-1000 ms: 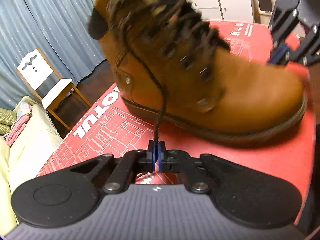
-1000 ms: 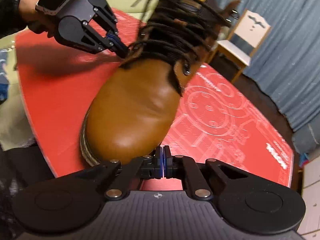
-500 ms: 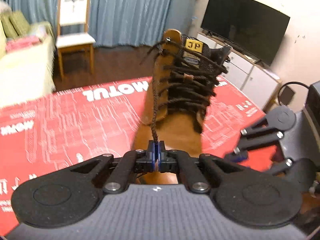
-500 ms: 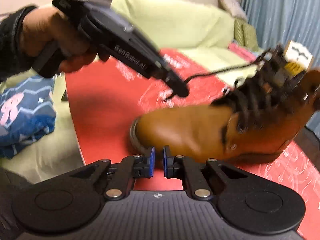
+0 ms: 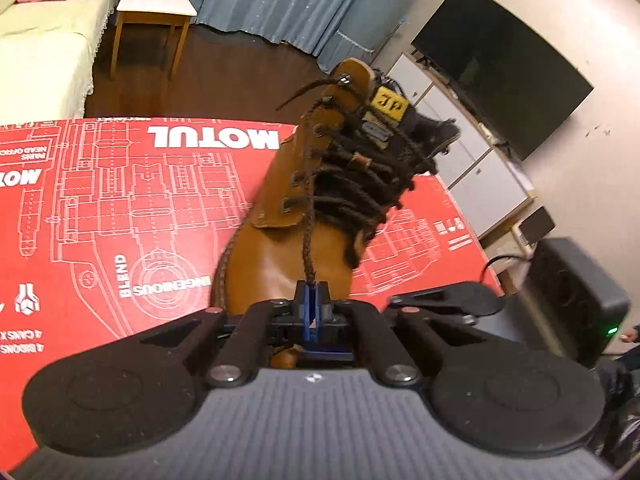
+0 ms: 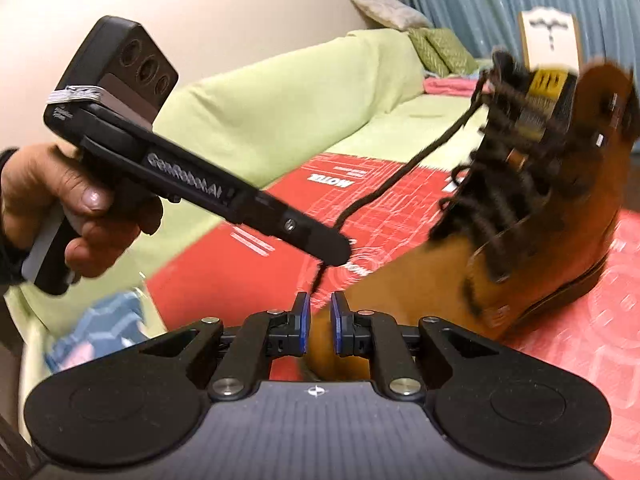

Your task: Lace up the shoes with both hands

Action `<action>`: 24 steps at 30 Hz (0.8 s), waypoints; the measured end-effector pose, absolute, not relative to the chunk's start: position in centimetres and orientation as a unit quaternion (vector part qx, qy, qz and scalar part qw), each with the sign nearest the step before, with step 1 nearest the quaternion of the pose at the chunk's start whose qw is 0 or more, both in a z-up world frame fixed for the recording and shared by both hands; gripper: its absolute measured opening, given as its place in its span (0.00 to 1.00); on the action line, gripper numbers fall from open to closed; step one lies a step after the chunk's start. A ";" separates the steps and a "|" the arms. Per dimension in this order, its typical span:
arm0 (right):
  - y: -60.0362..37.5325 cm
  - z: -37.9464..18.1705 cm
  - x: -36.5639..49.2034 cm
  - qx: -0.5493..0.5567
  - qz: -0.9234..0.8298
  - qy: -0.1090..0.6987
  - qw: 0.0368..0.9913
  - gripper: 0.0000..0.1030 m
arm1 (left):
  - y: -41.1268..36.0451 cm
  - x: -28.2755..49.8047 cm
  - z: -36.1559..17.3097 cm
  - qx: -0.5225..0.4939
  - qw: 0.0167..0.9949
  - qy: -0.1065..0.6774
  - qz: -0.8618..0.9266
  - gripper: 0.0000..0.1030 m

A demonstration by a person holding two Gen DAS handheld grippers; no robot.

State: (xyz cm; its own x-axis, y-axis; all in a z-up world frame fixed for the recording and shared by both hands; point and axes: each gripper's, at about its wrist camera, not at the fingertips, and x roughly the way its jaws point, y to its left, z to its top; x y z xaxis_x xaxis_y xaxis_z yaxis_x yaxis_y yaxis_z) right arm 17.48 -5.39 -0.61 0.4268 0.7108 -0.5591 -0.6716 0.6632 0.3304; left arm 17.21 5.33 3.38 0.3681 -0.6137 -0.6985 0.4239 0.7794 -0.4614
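A tan leather boot (image 5: pixel 280 248) (image 6: pixel 552 216) with dark braided laces stands on a red printed board (image 5: pixel 120 208) (image 6: pixel 248 264). My left gripper (image 5: pixel 311 292) is shut on the free lace end (image 5: pixel 308 216), which runs taut up to the boot's upper eyelets. From the right wrist view that same gripper (image 6: pixel 340 250) shows held in a person's hand (image 6: pixel 76 208), the lace (image 6: pixel 412 168) stretched from it to the boot top. A short lace tail hangs below it, just above my right gripper (image 6: pixel 319 304), whose jaws are opening with nothing between the pads.
A green-covered sofa (image 6: pixel 304 92) with cushions lies beyond the board. A wooden chair (image 5: pixel 156 4) stands by blue curtains. A television (image 5: pixel 496 64) sits on a white cabinet. A black device (image 5: pixel 576 300) with a green light stands at the board's right edge.
The left gripper has risen and rolled, pulling the lace taut from beside the boot to in front of its toe. The right gripper swung round to the boot's side and its jaws parted.
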 end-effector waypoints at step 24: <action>-5.5 0.2 13.7 -0.471 0.374 0.219 0.768 0.00 | -4.7 5.9 2.3 0.573 0.695 0.146 -0.408 0.13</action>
